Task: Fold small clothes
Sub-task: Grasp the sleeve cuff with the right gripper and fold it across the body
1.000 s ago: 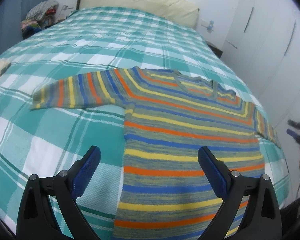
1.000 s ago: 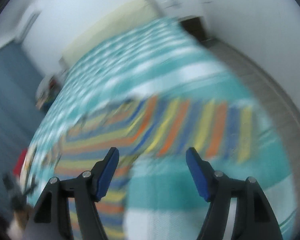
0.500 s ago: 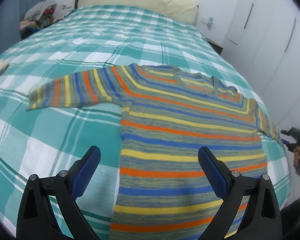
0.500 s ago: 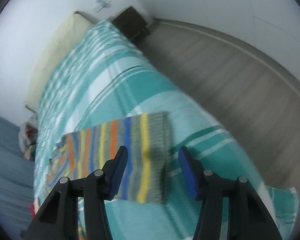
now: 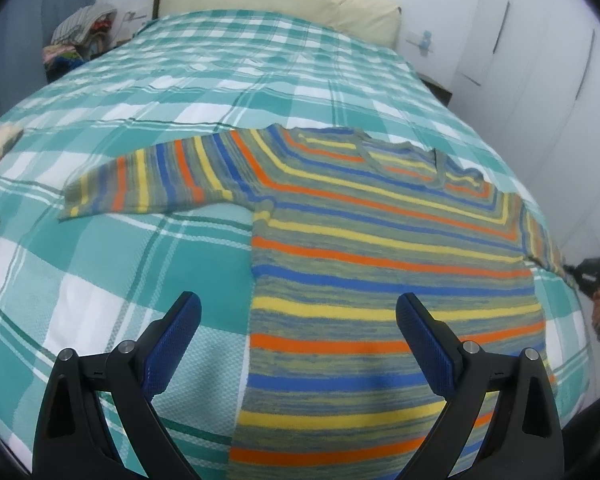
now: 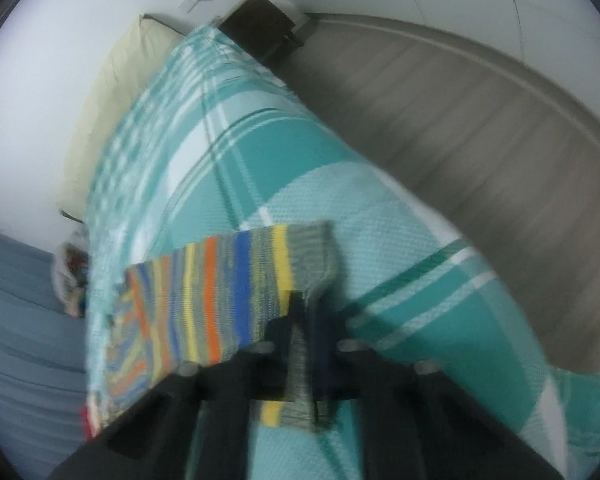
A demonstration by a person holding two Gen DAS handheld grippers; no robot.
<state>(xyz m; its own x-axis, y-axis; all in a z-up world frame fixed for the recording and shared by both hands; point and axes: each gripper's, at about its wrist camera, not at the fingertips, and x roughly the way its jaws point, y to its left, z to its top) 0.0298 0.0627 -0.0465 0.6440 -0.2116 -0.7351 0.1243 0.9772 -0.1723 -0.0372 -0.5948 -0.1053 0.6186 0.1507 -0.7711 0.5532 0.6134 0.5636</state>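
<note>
A small striped sweater (image 5: 372,248) in orange, yellow, blue and grey lies flat on the teal checked bed cover (image 5: 148,128), sleeves spread sideways. My left gripper (image 5: 298,340) is open and empty, hovering above the sweater's lower left side. My right gripper (image 6: 306,320) is shut on the grey cuff of the right sleeve (image 6: 228,284) at the bed's right edge. In the left wrist view the right gripper (image 5: 592,276) shows at the far right, at the sleeve's end.
A cream pillow (image 5: 284,0) lies at the head of the bed. A pile of clothes (image 5: 80,40) sits at the far left. White wardrobe doors (image 5: 540,48) stand to the right. Grey floor (image 6: 460,120) and a dark nightstand (image 6: 264,24) lie beside the bed.
My right gripper swung to the right sleeve's end and closed on its cuff. My left gripper stayed open and drifted slightly nearer the sweater.
</note>
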